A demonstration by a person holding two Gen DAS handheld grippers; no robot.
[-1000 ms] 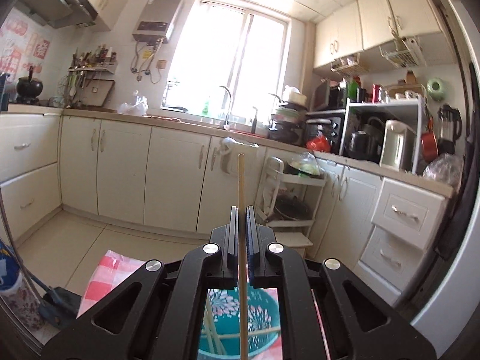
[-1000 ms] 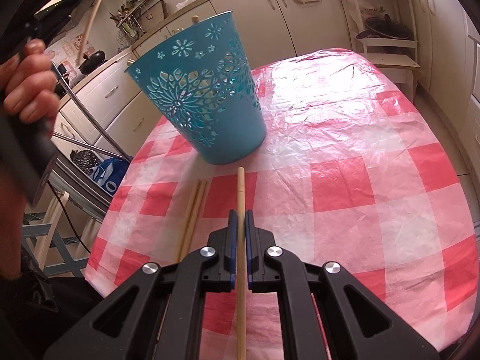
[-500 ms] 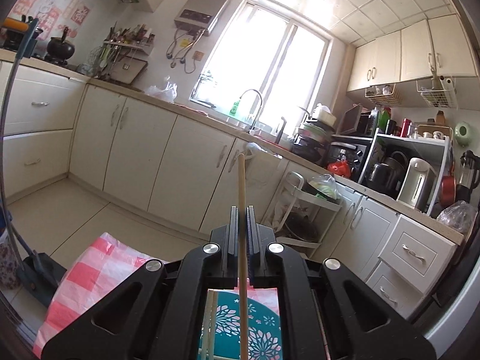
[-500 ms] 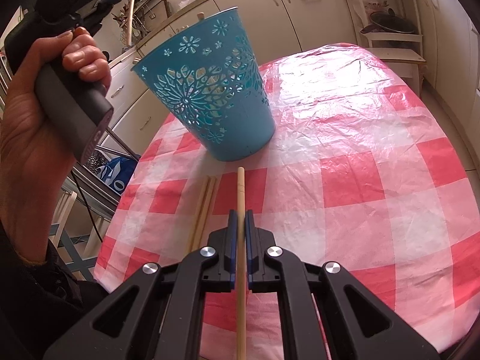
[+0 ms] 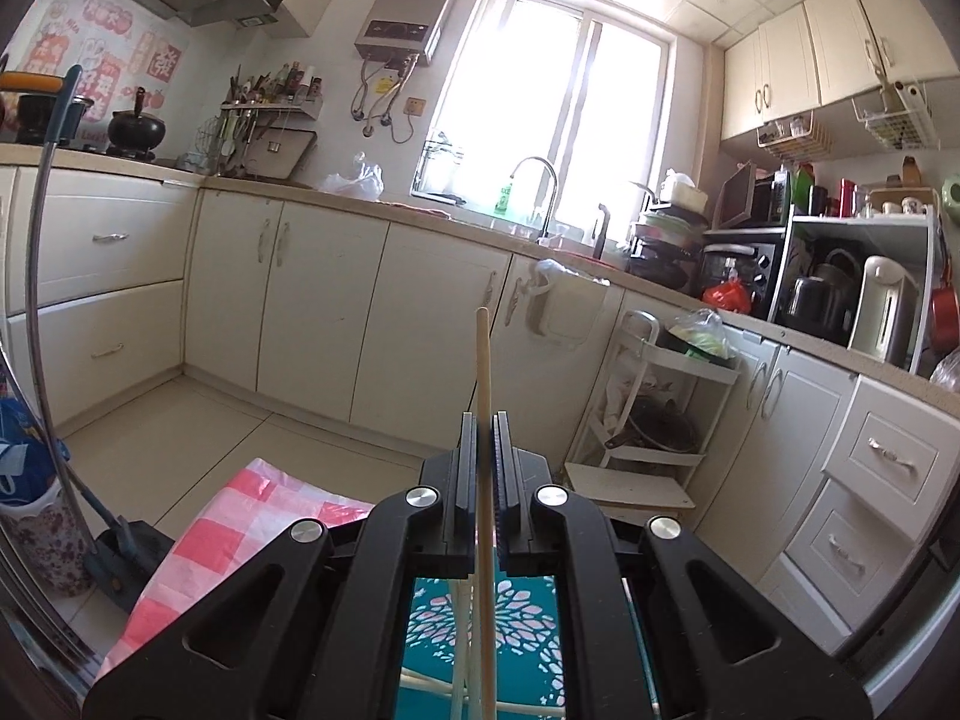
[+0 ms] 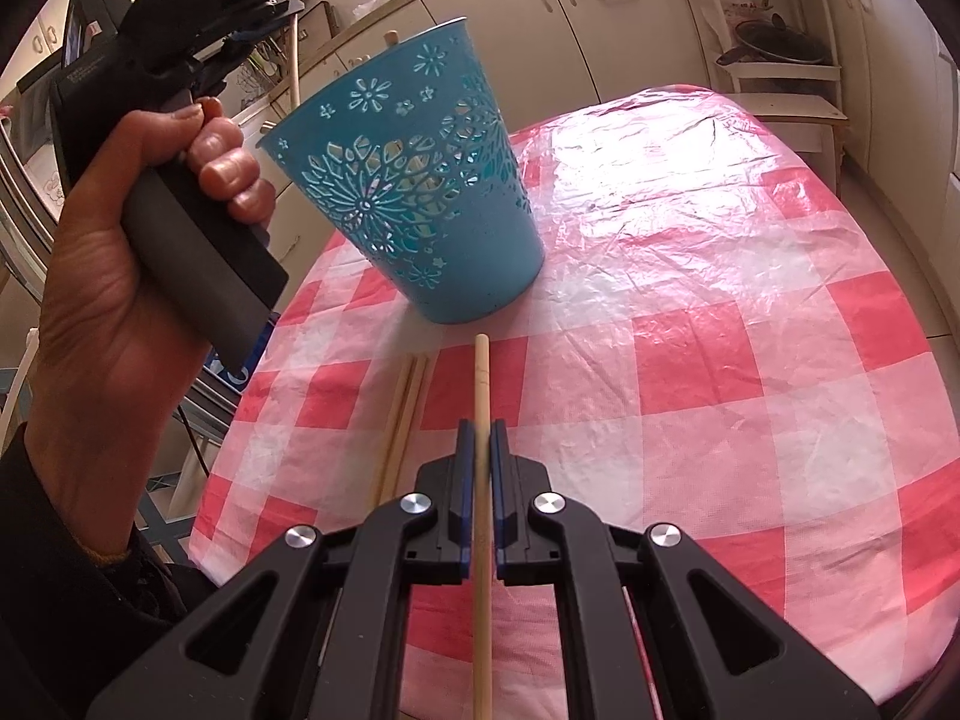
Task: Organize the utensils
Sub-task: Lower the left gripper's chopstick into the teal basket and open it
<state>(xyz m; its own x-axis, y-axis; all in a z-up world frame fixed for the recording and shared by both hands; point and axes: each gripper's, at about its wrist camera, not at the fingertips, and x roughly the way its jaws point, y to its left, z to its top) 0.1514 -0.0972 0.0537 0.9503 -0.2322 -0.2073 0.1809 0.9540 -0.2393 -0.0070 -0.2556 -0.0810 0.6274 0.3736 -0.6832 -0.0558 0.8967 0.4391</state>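
Right wrist view: the right tool [image 6: 478,450] is closed on one round, pale wooden chopstick [image 6: 480,384], which runs straight forward between the blue-edged pads, its blunt tip just short of the bucket's base. Two more thin wooden chopsticks [image 6: 403,414] lie flat and side by side on the counter [image 6: 750,360], just left of the gripped one. The counter wears a glossy, wrinkled plastic cloth in red, pink and white checks. At its far left stands one teal bucket [image 6: 420,192], a tapered round container with flower-shaped cutouts through its wall; one wooden stick end [image 6: 391,36] shows above its far rim. At the left of this view a bare hand [image 6: 114,276] grips the black handle of the left tool [image 6: 198,18], raised beside and above the bucket, with a pale stick [image 6: 294,42] showing at its front.

Left wrist view: the left tool [image 5: 485,450] is closed on a second single wooden chopstick [image 5: 483,372], slim and smooth, pointing out toward cream kitchen cabinets [image 5: 336,300]. Below the black tool body, the teal bucket [image 5: 528,630] with its floral cutouts sits directly underneath, and thin pale sticks [image 5: 459,648] stand inside it. A corner of the checked cloth [image 5: 252,516] shows at lower left. One steel tap [image 5: 534,180] arches before a bright window [image 5: 552,108] on the far wall.
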